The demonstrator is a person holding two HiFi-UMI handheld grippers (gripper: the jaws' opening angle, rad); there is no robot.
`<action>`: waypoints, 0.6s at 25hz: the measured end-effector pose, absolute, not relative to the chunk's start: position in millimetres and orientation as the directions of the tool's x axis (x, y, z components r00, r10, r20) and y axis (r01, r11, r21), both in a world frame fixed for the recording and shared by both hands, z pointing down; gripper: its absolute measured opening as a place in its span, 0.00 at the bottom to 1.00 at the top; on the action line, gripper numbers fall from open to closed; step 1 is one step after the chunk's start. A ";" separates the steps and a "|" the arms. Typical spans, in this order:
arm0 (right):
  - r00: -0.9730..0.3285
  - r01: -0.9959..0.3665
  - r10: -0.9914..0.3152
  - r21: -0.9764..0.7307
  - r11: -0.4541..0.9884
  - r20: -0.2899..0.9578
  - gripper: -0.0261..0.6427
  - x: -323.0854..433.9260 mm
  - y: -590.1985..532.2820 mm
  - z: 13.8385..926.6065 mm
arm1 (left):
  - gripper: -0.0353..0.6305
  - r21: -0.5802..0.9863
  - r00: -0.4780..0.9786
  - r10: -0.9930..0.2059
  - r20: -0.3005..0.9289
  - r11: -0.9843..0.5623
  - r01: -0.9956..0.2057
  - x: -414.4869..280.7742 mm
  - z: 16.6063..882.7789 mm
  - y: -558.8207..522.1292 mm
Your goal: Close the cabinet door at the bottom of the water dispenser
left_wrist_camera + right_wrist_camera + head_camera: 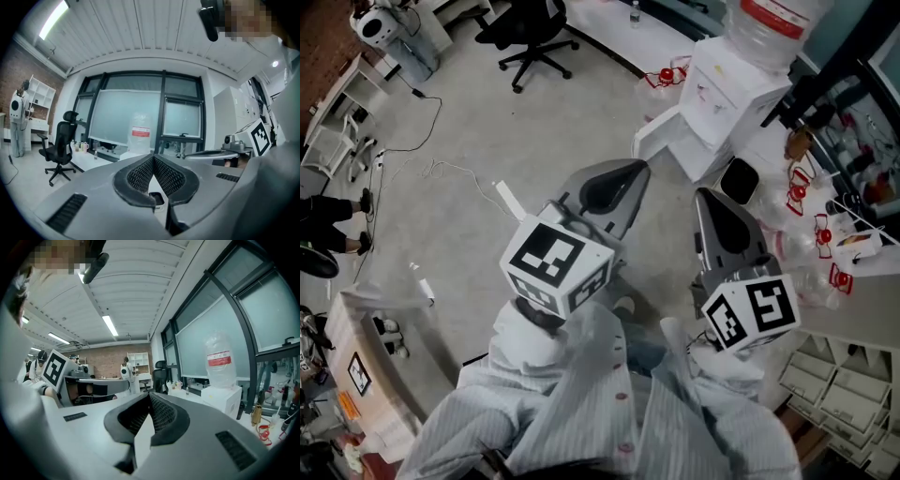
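The white water dispenser (733, 86) stands at the upper right of the head view with a clear bottle (769, 21) on top. Its bottom cabinet door (659, 134) hangs open, swung out to the left. My left gripper (637, 171) points at the door from a short way off, jaws shut and empty. My right gripper (705, 197) is beside it, also shut with nothing held. In the right gripper view the dispenser (226, 400) and its bottle (219, 363) stand right of the gripper (149, 394). In the left gripper view only the bottle (139, 136) shows above the gripper (153, 157).
A black bin (738, 179) sits on the floor by the dispenser's right side. A bench with red-and-white items (825, 239) runs along the right. A black office chair (534, 36) and a loose cable (441, 171) are on the grey floor to the left.
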State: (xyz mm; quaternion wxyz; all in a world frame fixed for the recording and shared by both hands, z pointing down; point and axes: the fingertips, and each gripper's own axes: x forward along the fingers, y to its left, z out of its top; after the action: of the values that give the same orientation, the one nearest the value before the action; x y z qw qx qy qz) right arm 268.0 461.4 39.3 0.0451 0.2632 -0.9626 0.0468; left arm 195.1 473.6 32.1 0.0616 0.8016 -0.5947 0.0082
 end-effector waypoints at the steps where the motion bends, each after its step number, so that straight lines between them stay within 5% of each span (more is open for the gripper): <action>1: -0.859 -0.508 -0.500 -0.069 0.858 0.112 0.06 265.7 459.0 40.0 | 0.07 0.089 0.286 -0.954 0.088 -0.278 -0.956 191.8 32.7 471.5; 15: -0.855 -0.509 -0.494 -0.076 0.857 0.159 0.06 173.9 380.0 61.1 | 0.07 0.095 0.309 -0.944 0.120 -0.299 -0.950 112.0 44.7 387.5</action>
State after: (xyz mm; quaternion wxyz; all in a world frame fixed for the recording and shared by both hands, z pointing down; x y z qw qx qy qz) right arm 173.9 380.0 61.1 0.0670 0.2609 -0.9613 0.0575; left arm 112.0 387.5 44.7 0.0741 0.8055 -0.5876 0.0205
